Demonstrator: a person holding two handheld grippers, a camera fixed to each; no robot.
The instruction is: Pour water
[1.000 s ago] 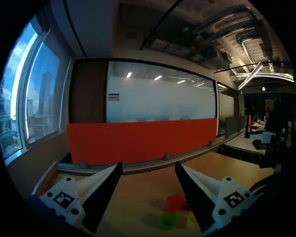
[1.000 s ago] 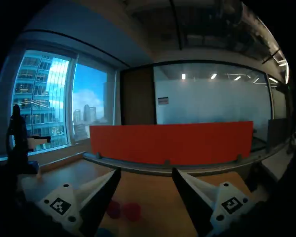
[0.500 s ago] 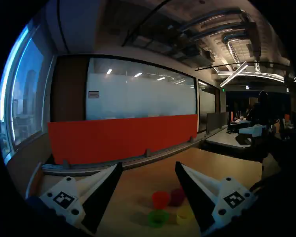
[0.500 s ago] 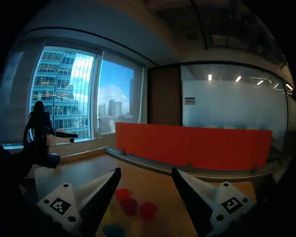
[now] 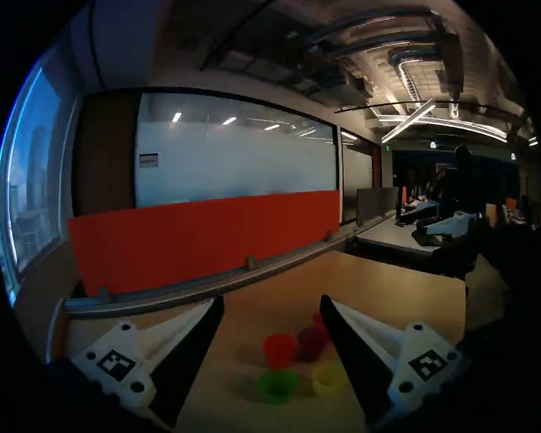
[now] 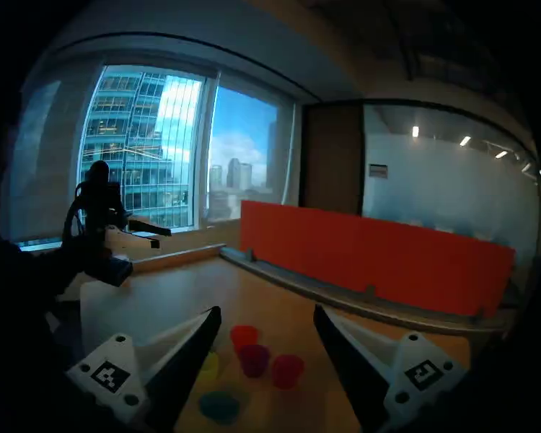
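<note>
Cups (image 5: 312, 345) sit in a little bunch on the wooden table (image 5: 393, 281). They are on the near side of the orange screen (image 5: 198, 242) and well apart from it. In the left gripper view, the left gripper (image 5: 270, 303) has its two fingers spread wide and holds nothing. Low down between those fingers are a red cup (image 5: 279, 349), a dark pink cup (image 5: 308, 339), a green cup (image 5: 278, 385) and a yellow cup (image 5: 329, 377). In the right gripper view, the right gripper (image 6: 265, 310) is spread wide too, with nothing in it. The bunch again sits low between its fingers, in front of the orange screen. A blue cup (image 6: 220, 405) is the one farthest from the screen.
</note>
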